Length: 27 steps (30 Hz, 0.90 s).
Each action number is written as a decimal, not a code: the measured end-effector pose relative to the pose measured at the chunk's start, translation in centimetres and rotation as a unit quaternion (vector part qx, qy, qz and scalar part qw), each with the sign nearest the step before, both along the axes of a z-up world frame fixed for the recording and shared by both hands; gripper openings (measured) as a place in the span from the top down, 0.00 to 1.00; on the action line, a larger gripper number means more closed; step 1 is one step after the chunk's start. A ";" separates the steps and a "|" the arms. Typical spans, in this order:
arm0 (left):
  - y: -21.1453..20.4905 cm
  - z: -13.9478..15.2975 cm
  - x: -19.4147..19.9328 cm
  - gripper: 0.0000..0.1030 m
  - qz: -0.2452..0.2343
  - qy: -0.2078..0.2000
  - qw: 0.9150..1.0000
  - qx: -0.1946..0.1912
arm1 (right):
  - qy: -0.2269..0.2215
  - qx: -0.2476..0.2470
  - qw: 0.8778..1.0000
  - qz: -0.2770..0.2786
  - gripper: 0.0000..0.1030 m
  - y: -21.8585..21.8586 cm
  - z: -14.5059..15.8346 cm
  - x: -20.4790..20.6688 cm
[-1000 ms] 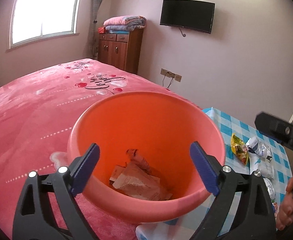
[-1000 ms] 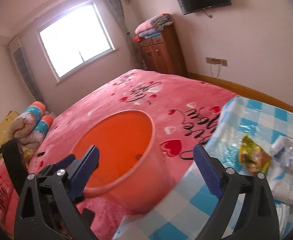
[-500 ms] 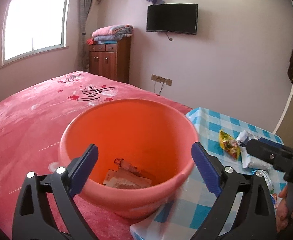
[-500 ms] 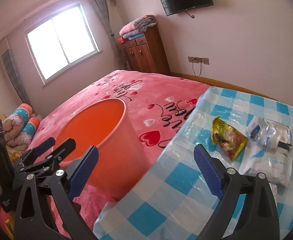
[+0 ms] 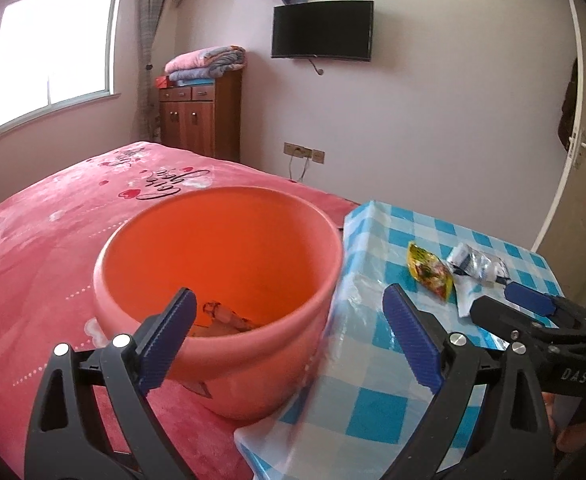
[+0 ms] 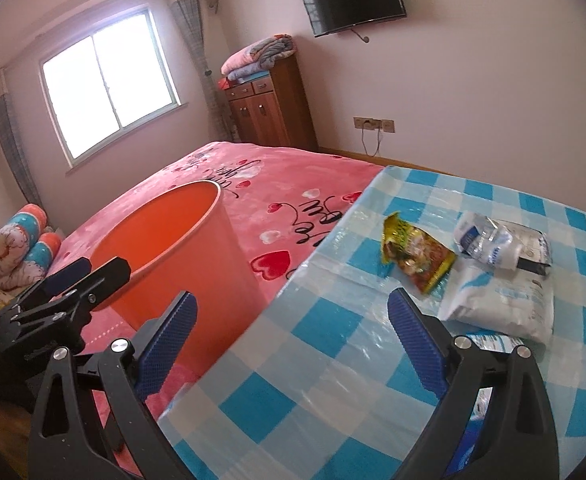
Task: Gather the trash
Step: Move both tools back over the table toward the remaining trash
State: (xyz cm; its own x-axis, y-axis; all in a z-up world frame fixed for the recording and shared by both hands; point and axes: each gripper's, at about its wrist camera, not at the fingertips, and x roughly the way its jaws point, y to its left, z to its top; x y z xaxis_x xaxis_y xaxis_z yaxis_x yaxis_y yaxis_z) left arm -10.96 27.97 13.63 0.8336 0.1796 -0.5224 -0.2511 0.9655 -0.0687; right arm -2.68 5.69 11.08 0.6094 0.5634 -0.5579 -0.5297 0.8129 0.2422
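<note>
Tools (image 5: 289, 340) (image 6: 293, 340) both agape, empty; round orange plastic tub (image 5: 221, 280) beside crinkly wrappers (image 6: 417, 260).

We read the letters "DAS" on the black right gripper (image 5: 533, 312), at the lower right of the left view. The curly writing on the pink blanket (image 6: 293, 184) is too loopy to read.

The left wrist view looks from near into the orange bucket (image 5: 221, 264); the right wrist view faces the checked table (image 6: 333, 360) edge. Both share bucket and table.
</note>
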 end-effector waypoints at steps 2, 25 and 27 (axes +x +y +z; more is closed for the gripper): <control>-0.6 -0.1 0.0 0.08 -0.003 0.006 1.000 0.005 | 0.002 0.002 1.000 -0.006 0.08 -0.6 -0.3 -0.1; -6.1 -0.4 -1.7 0.08 -0.036 0.016 0.998 0.046 | 0.002 0.011 0.998 -0.054 0.08 -6.9 -2.0 -2.0; -6.6 -0.6 -1.8 0.08 -0.041 0.019 0.998 0.049 | 0.004 0.014 0.998 -0.059 0.08 -7.6 -2.3 -2.1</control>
State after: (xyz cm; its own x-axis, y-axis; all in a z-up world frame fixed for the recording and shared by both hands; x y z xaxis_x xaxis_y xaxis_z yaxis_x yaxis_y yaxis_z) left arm -12.72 21.33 13.06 0.8269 0.1646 -0.5377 -0.1725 0.9843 0.0361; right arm -4.80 -1.89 8.80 0.6678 0.5033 -0.5485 -0.4285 0.8624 0.2696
